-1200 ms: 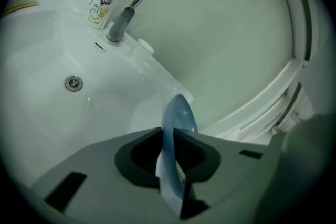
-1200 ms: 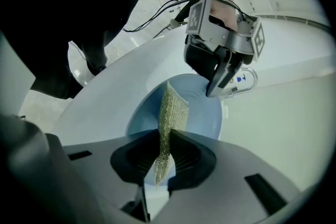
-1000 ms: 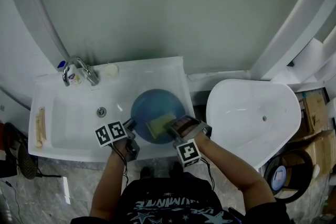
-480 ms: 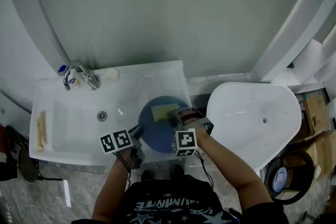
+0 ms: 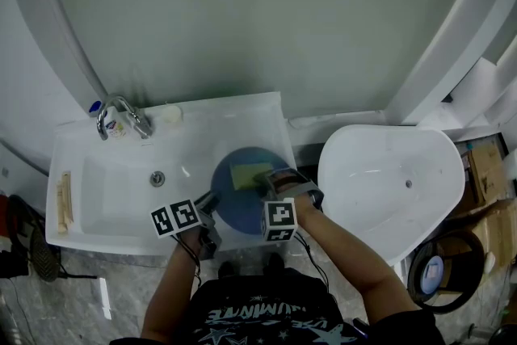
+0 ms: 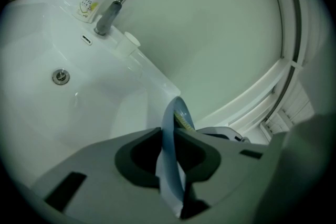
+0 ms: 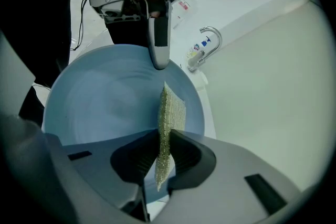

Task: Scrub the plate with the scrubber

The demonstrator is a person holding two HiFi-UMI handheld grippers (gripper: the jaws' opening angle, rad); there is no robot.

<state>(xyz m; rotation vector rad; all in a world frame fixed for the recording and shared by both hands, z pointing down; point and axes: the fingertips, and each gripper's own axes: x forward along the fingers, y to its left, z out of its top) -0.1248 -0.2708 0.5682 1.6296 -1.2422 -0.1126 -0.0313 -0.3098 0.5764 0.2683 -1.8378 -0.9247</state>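
Observation:
A round blue plate (image 5: 234,202) is held over the right end of the white sink (image 5: 113,198). My left gripper (image 5: 207,210) is shut on the plate's near left rim; in the left gripper view the plate (image 6: 170,134) stands edge-on between the jaws. My right gripper (image 5: 271,183) is shut on a flat yellow-green scrubber (image 5: 246,174), which lies against the plate's upper right part. In the right gripper view the scrubber (image 7: 170,113) stands upright between the jaws over the blue plate (image 7: 105,102), with the left gripper (image 7: 159,57) clamped on the far rim.
A chrome tap (image 5: 121,113) and a small soap bottle (image 5: 113,124) stand at the sink's back left, the drain (image 5: 157,178) in its basin. A brush-like object (image 5: 63,202) lies on the sink's left ledge. A white tub (image 5: 392,182) stands to the right.
The plate and both grippers have shifted slightly right and toward the person. The scrubber has moved from the plate's lower middle to its upper right part, and the right gripper has rolled.

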